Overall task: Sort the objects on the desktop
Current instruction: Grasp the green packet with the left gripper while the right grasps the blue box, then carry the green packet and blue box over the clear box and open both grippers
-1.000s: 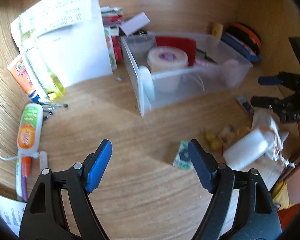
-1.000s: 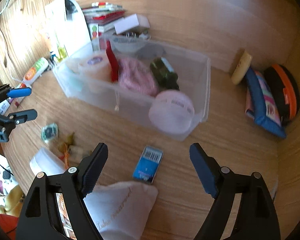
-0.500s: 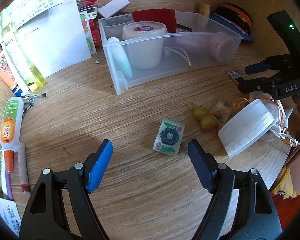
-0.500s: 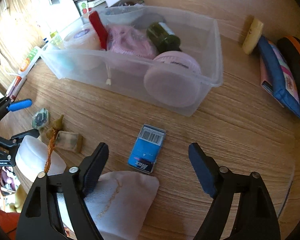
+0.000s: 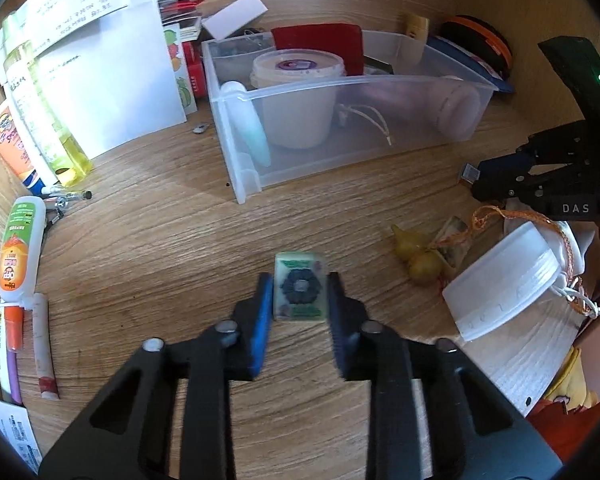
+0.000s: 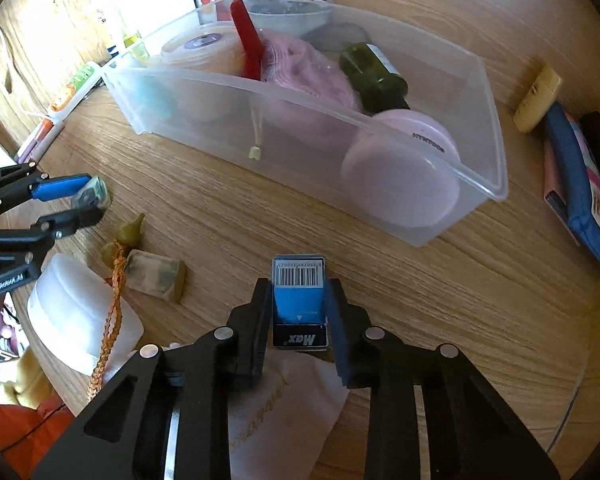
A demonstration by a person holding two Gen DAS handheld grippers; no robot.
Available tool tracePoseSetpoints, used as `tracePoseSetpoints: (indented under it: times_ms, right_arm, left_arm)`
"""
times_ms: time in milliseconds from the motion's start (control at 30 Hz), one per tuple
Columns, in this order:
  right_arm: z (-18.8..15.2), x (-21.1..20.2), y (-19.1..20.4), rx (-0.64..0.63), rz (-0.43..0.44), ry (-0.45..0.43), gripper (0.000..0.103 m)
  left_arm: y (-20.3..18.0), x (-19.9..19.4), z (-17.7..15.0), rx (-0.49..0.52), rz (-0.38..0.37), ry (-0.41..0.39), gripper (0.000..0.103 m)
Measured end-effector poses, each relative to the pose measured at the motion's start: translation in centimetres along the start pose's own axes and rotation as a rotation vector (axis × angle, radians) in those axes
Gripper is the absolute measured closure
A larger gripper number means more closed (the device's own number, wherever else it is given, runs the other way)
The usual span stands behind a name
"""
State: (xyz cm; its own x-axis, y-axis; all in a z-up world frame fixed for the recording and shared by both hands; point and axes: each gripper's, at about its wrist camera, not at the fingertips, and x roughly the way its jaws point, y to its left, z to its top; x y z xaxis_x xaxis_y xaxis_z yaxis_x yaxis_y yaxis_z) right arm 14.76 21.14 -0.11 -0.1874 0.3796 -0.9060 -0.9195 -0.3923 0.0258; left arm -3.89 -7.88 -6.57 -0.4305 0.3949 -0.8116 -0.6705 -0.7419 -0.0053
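My left gripper is shut on a small green patterned tile at the wooden desk; it also shows in the right wrist view. My right gripper is shut on a small blue box with a barcode; the box's end shows in the left wrist view. A clear plastic bin holds a white tub, a red item, a pink round case, a dark green bottle and a pink pouch.
A white plastic lid, yellow gourd charms with an orange cord and a white cloth pouch lie to the right. Tubes, pens and papers lie at the left. A blue pouch lies beyond the bin.
Both grippers moved down and forward and closed: the left onto the green tile, the right onto the blue box. Half a second ago both were open above them.
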Motion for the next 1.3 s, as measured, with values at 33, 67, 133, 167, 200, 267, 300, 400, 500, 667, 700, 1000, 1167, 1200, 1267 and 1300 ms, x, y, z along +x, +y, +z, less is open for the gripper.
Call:
tracePoseSetpoints:
  times_ms: [33,67,133,167,200,267,300,400,500,667,700,1000,1167,1200,1267,1300]
  right_arm:
    - [0.1,0.0,-0.1,0.002,-0.001,-0.002,0.078]
    - [0.1,-0.1,-0.2,0.010,0.000,-0.009,0.078]
    - [0.2,-0.5,-0.4,0.019,0.008,-0.031,0.078]
    - [0.2,-0.9,-0.5,0.025,0.010,-0.048,0.078]
    - [0.2,-1.5,-0.6,0.029,0.013,-0.068,0.078]
    - [0.2,-2.5,-0.7,0.029,0.012,-0.104,0.078]
    - [0.3,-3.1,-0.7,0.029,0.008,-0.123,0.078]
    - [0.3,-4.7,-0.9,0.033,0.004,-0.172,0.078]
    - [1.8,-5.8,-1.4,0.043,0.009,-0.209,0.078]
    - [2.7,-7.0,-1.5,0.073,0.038,-0.268,0.078]
    - [2.8,-7.0,-1.5,0.075,0.041,-0.278,0.078]
    - [4.3,-8.8,-2.7,0.099,0.083,-0.357,0.078]
    - [5.4,-8.3,-3.0,0.100,0.106,-0.368,0.078]
    - [5.7,-8.1,-3.1,0.100,0.112,-0.365,0.078]
    - [6.1,-7.7,-3.3,0.101,0.119,-0.361,0.078]
    - [6.4,-7.4,-3.4,0.102,0.122,-0.358,0.078]
  left_arm:
    - [0.1,0.0,0.0,-0.006,-0.003,-0.001,0.079]
    - [0.3,0.0,0.0,-0.013,0.000,-0.001,0.079]
    - [0.4,-0.1,0.0,-0.026,0.009,-0.007,0.079]
    - [0.6,-0.3,0.1,-0.036,0.012,-0.014,0.079]
    - [0.7,-0.5,0.1,-0.042,0.010,-0.019,0.079]
    - [0.9,-1.1,0.5,-0.056,0.010,-0.037,0.079]
    - [1.0,-1.4,0.7,-0.060,0.008,-0.048,0.079]
    - [1.1,-2.4,1.3,-0.074,0.010,-0.083,0.079]
    - [1.0,-3.4,2.0,-0.080,0.011,-0.120,0.079]
    - [0.5,-4.8,3.6,-0.074,0.005,-0.179,0.079]
    - [0.4,-5.2,4.0,-0.071,0.003,-0.192,0.079]
    - [0.2,-7.0,7.0,-0.063,-0.035,-0.266,0.079]
    - [0.5,-6.6,9.1,-0.052,-0.029,-0.289,0.079]
    - [0.8,-6.3,9.5,-0.055,-0.034,-0.287,0.079]
    - [1.3,-5.6,10.2,-0.067,-0.045,-0.280,0.079]
    - [1.7,-5.2,10.6,-0.074,-0.054,-0.275,0.079]
